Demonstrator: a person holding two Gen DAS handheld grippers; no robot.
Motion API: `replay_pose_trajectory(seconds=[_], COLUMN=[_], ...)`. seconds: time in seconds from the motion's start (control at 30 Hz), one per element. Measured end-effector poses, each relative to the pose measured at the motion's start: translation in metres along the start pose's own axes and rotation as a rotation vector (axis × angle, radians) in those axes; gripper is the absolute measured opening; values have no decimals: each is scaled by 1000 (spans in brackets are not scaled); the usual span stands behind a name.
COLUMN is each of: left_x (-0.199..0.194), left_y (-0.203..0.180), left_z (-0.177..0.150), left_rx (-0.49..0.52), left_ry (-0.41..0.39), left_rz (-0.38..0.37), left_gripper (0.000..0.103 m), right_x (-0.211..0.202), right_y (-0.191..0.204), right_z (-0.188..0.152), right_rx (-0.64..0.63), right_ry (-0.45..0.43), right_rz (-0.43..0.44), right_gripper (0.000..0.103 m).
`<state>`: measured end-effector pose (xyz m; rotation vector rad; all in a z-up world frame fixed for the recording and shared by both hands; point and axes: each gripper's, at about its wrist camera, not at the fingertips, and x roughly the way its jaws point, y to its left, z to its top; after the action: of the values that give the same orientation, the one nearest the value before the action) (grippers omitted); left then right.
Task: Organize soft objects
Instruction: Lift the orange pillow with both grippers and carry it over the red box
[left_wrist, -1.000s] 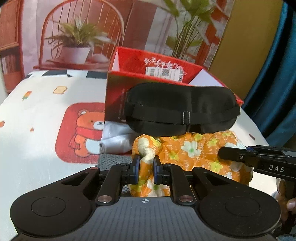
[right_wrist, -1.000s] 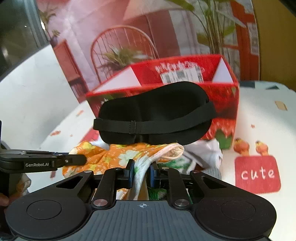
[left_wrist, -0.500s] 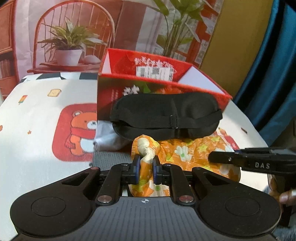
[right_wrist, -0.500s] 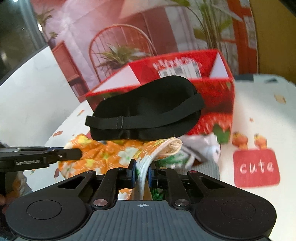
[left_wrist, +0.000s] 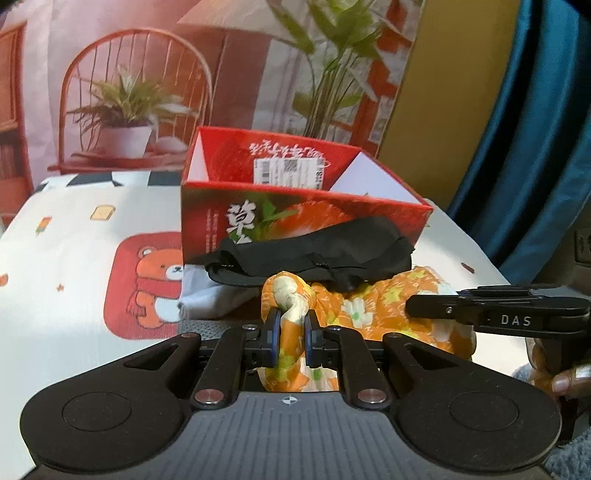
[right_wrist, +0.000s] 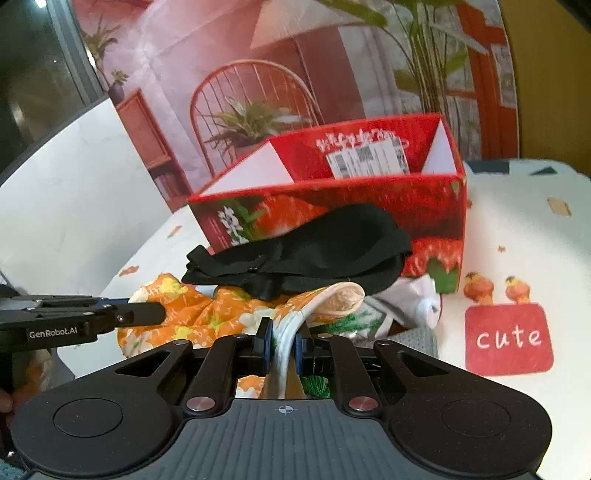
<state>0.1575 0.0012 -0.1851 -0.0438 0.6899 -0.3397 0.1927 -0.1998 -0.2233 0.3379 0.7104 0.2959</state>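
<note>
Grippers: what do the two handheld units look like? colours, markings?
Both are matte black. Each has a ribbed grey-black base with two round discs, silver rivets on the linkage arms, a small white crosshair mark and blue-edged finger pads. The left gripper shows "GenRobot.AI" in white on its side in the right wrist view; the right gripper shows "DAS" in the left wrist view. No cables or sleeves visible.

Two close wrist views, angled down, sharing red box
</note>
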Motion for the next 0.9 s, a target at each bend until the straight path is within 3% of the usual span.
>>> replay_pose_trajectory(seconds=[0.27,0.63,0.9], left_x=[-2,-39,-58], left_y=[3,8,7], left_z=[-12,-23,-4], left_rx=[-56,-90,-71], left_ry=[57,-13,-116], left_rz=[1,49,55], left_gripper=[13,13,13], right_x=[-7,22,-2], right_y=[-3,-3,19], right_z=[-5,-20,7], right_rx=[45,190,36], right_ry=[34,163,24], right_rz=[9,107,117], right_gripper=[11,11,11])
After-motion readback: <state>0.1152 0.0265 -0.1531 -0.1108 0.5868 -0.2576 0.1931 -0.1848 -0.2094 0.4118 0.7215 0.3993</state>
